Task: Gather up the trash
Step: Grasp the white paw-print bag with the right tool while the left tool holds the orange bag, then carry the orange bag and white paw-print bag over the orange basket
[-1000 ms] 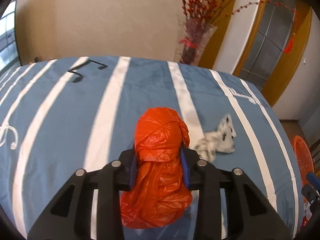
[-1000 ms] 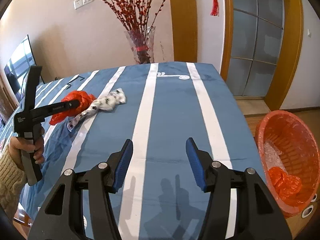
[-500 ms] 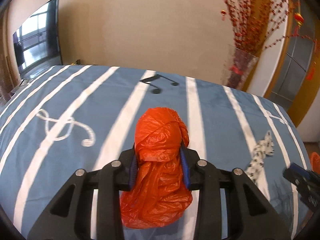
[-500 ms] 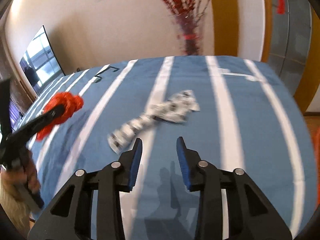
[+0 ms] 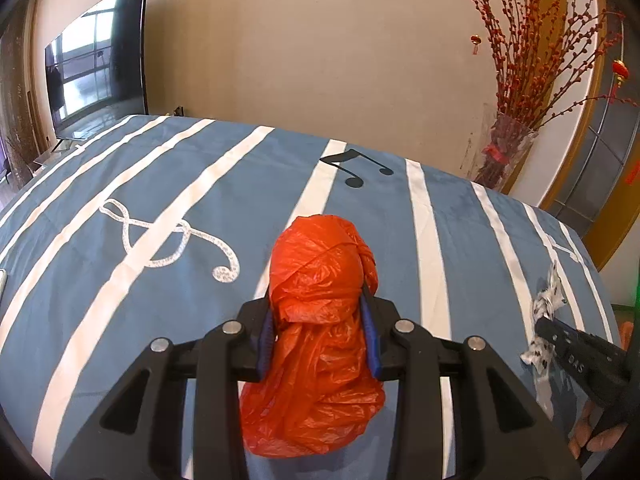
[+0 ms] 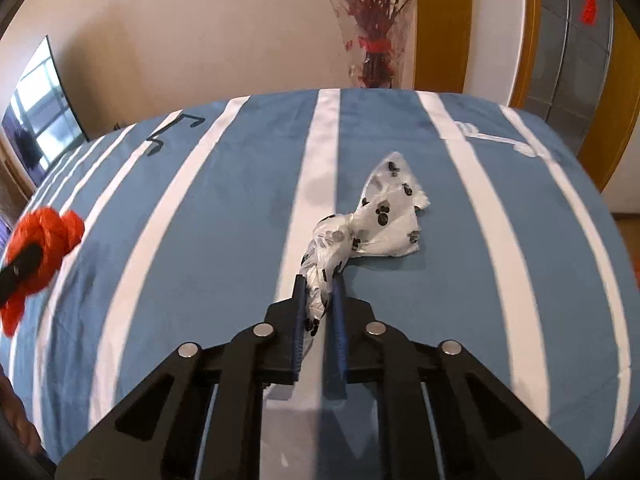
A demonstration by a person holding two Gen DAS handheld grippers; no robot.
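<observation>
A crumpled orange plastic bag (image 5: 320, 264) sits clamped between the blue pads of my left gripper (image 5: 318, 300), held above the blue striped tablecloth (image 5: 160, 184). The same orange bag (image 6: 40, 236) shows at the left edge of the right wrist view. A white plastic bag with black paw prints (image 6: 384, 216) lies on the cloth. Its twisted end runs between the pads of my right gripper (image 6: 318, 284), whose jaws are closing and press on it. In the left wrist view the white bag (image 5: 548, 304) and the right gripper (image 5: 576, 360) appear at the far right.
A glass vase of red branches (image 6: 374, 36) stands behind the table's far edge. A television (image 5: 96, 68) hangs on the left wall. A person's fingers (image 5: 596, 436) hold the right gripper's handle. The table's right edge drops off near a doorway (image 6: 580, 40).
My right gripper moved up to the white paw-print bag and its jaws narrowed round the twisted end. The left gripper swung leftward with the orange bag still in it.
</observation>
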